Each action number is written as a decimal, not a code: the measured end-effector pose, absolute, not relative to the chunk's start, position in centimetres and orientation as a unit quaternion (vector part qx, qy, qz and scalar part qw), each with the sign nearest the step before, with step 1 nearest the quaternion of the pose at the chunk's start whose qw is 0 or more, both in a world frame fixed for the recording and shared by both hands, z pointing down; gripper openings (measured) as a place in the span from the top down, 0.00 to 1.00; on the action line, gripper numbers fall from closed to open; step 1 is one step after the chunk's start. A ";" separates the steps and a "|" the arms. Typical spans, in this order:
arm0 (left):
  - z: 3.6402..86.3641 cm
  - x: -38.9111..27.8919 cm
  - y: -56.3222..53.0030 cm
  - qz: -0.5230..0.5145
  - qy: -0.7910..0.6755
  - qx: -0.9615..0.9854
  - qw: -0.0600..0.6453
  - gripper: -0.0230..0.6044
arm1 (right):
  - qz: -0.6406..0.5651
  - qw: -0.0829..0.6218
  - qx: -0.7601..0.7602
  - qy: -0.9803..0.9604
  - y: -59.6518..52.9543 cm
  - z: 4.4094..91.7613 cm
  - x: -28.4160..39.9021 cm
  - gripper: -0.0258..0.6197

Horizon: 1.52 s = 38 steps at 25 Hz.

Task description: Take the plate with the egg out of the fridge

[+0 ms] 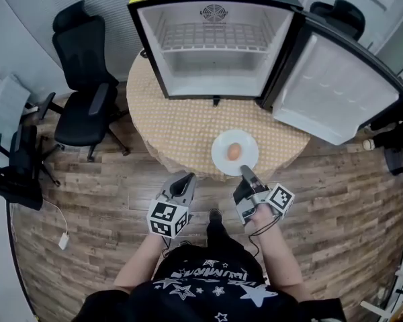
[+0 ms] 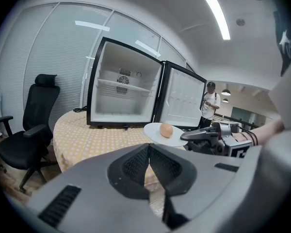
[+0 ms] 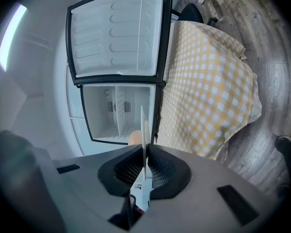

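1. Plate (image 1: pixel 223 161) with the egg (image 1: pixel 234 151): the white plate sits level over the near edge of the round worktop (image 1: pixel 181 129), in front of the fridge and fully outside it. The brown egg lies near the plate's middle. In the left gripper view the plate's (image 2: pixel 155 132) underside shows above the checked cloth, with the egg (image 2: pixel 166 129) on top.
2. A black office chair (image 1: pixel 87 106) stands on the wooden floor beside the worktop's left edge.
3. The left gripper (image 1: pixel 186 178) hovers just off the worktop's near edge, left of the plate and apart from it. Its own view shows the jaws pressed together with nothing between them (image 2: pixel 148 152).
4. The small fridge (image 1: pixel 215 66) stands open at the far edge of the worktop, with a wire shelf inside.
5. The right gripper (image 1: pixel 245 172) pinches the plate's near rim. Its own view shows the plate (image 3: pixel 144 130) edge-on as a thin white line clamped between the two dark pads, the egg (image 3: pixel 135 138) peeking out on one side.
6. The fridge door (image 1: pixel 339 89) is swung wide open past the worktop's right edge, its white inner lining facing up.
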<state>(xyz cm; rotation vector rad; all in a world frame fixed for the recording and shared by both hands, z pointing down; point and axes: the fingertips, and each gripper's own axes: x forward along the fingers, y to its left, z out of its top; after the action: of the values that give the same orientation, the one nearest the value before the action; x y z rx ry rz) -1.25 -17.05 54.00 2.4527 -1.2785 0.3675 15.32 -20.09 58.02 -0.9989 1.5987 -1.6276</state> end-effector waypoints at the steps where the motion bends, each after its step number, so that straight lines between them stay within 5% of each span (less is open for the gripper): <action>1: 53.8 -1.6 -16.5 0.129 -0.449 0.867 0.175 0.95 | -0.616 0.321 -0.381 0.610 -19.5 57.6 15.0 0.90; 38: 49.3 -9.5 3.3 0.086 -0.396 0.905 0.127 0.95 | -0.591 0.355 -0.397 0.605 3.1 53.1 5.4 0.90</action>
<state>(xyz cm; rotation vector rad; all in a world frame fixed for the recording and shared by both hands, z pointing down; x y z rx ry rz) -9.45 3.29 49.31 2.6341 -1.1521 0.2510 5.43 3.14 53.08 -1.0266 1.5641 -1.5282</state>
